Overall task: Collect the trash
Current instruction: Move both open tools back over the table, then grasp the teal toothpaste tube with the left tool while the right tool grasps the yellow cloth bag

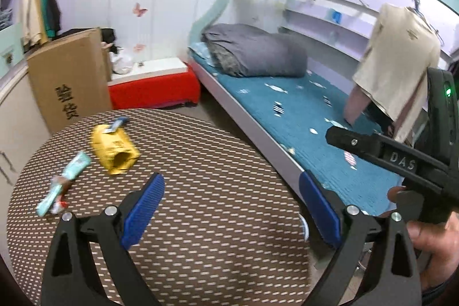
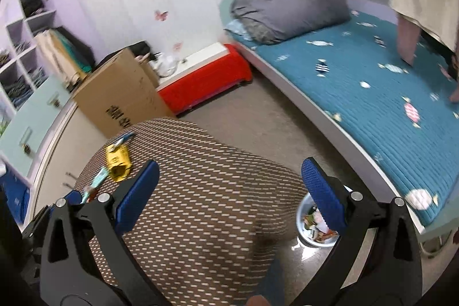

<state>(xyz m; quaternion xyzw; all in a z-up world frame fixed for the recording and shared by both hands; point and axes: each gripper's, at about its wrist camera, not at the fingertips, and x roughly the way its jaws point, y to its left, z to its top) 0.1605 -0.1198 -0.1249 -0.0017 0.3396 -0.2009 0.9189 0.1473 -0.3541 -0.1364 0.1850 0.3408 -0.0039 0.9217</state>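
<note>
**Both claws wide over the round bench, trash lying at its far left**

Blue pads of the left claw [image 1: 232, 197] stand wide apart and hold nothing, above the brown patterned round bench [image 1: 200, 162]. Blue pads of the right claw [image 2: 229, 188] are wide apart too, and empty. On the bench, at the far left part, lies a yellow crumpled package [image 1: 113, 148] with a small blue wrapper [image 1: 119, 124] touching its far end. Just beside it, nearer the edge, lies a pale green wrapper [image 1: 67, 179]. On the floor between the bench and the bed [image 2: 373, 93] stands a white bin [image 2: 304, 222] with trash inside. Behind the bench there are a cardboard box [image 1: 67, 82] and a red stool [image 1: 155, 89].
</note>
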